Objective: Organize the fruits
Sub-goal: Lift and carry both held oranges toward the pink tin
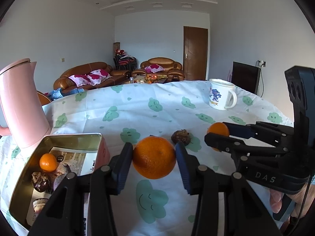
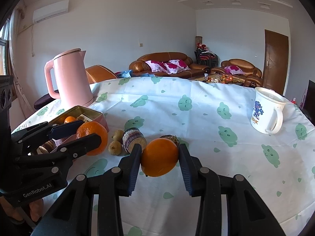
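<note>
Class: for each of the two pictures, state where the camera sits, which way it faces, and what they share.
Left wrist: rides the left gripper, facing across the table toward the sofas; its fingers clamp an orange; fingers of the person's hand show.
Right wrist: rides the right gripper, facing likewise, clamping another orange.
Shared: each shows the other gripper, the tin box, pink kettle, mug.

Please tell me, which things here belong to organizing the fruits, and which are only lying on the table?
For the job: orange in left gripper; orange in right gripper; tin box holding a small orange; dark wrinkled fruit.

Just there: pink kettle; white mug.
</note>
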Demonstrator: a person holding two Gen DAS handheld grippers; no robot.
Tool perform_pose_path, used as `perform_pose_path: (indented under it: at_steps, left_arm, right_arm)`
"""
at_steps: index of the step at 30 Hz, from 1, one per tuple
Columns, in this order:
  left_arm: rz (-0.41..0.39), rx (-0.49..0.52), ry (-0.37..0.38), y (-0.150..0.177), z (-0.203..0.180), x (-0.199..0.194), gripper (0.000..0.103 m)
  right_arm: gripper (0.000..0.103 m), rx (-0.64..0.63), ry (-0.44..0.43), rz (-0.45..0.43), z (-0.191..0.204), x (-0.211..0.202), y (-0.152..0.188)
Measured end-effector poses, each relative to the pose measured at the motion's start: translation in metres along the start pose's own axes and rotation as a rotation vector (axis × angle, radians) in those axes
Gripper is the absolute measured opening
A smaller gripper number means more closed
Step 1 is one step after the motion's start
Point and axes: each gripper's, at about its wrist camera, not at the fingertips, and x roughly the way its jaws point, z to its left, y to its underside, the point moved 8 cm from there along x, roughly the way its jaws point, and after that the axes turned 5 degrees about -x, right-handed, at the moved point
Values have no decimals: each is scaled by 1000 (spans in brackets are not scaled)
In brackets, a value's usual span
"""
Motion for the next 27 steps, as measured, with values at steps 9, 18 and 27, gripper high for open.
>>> perform_pose_path:
  at_steps: [9, 18, 27]
  left_arm:
    - [-39, 3, -8, -3, 0, -7, 47]
    - [-73, -2, -14, -6, 2, -14, 47]
    - [-96, -2, -22, -6, 3, -19, 47]
  right_arm:
    - [40, -7, 5, -38, 1, -7, -3]
    - [40, -13, 13, -68, 2, -13, -4]
    - [40, -20, 23, -99, 2, -20, -6]
